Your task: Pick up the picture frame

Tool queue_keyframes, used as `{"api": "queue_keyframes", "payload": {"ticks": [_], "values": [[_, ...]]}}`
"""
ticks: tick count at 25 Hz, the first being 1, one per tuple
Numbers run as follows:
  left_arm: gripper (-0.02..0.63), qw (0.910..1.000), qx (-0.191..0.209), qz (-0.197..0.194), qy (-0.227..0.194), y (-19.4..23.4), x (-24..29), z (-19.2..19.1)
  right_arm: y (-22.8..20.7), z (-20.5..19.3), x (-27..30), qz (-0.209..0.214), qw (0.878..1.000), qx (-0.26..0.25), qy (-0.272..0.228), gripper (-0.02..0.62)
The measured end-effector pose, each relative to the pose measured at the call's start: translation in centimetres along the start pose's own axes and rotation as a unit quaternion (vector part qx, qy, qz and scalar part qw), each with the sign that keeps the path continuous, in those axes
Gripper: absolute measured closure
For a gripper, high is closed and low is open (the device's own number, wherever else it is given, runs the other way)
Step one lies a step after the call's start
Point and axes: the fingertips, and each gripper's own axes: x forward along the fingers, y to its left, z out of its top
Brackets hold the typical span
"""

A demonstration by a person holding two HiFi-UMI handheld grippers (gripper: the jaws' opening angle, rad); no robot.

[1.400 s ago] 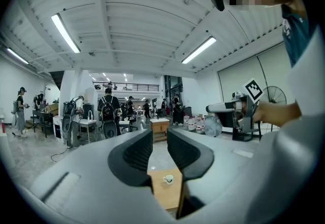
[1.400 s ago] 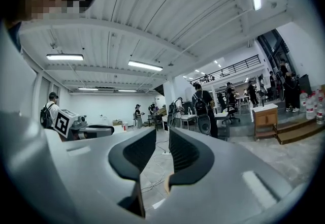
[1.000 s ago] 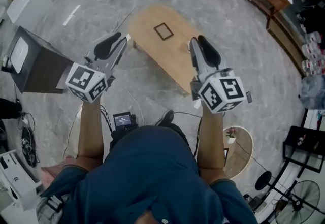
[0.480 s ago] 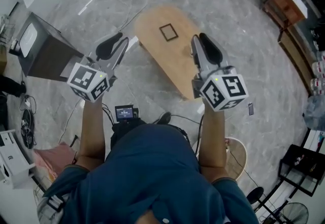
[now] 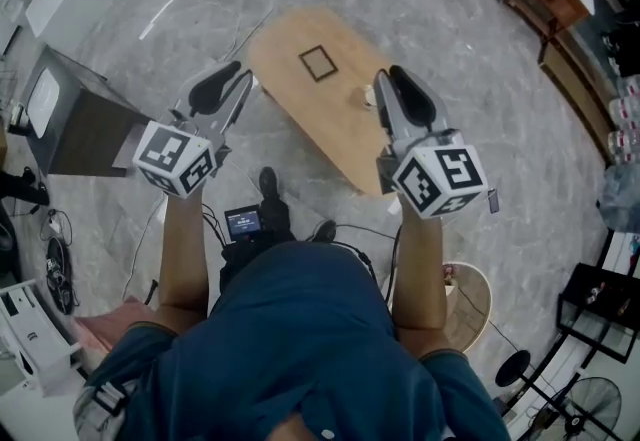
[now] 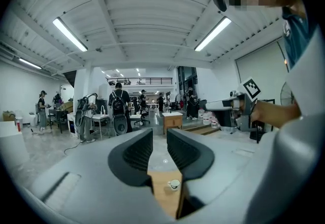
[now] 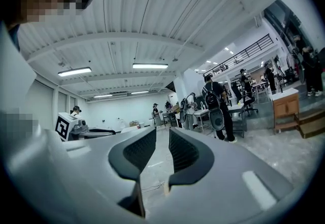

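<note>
Left hand-held gripper and right hand-held gripper, both held up in front of me, pointing roughly level and short of the desk. In each gripper view the jaws stand a narrow gap apart with nothing between them. Through the left gap I see only a strip of desk and a small cup; through the right gap, bare floor.

The frame, a small dark square outline, appears to lie flat on the far half of the oval wooden desk, well apart from both grippers. In the head view the cup sits toward the desk's right edge, near the right gripper's tips.

Step in hand, as I judge it: the approach, with no grasp yet begun. To do it well, I would commit one gripper and carry it forward over the desk. I would then tip it downward so the jaws look at the frame, and spread them wider than one side of the rim before descending. A flat, thin frame gives little to bite, so I would straddle one side of the rim squarely and close slowly so the frame does not skid. The route should stay clear of the cup, and the idle gripper should keep out of the way.
</note>
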Motion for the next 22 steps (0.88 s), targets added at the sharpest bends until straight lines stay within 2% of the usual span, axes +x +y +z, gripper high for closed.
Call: {"api": "queue_keyframes", "payload": {"ticks": [9, 16, 22], "values": [[0.52, 0.9976, 0.001, -0.067, -0.017, 4.9, 6.5, 1.1, -2.8, 1.6, 4.4, -0.067, 0.998, -0.011, -0.006, 0.531], [0.522, 0.9948, -0.001, -0.098, -0.027, 11.5, 9.7, 2.0, -2.9, 2.4, 10.2, -0.104, 0.994, -0.014, -0.005, 0.531], [0.523, 0.9911, -0.005, -0.13, -0.028, 15.4, 11.6, 1.8, -2.8, 2.6, 14.0, -0.134, 0.991, -0.017, -0.002, 0.531]]}}
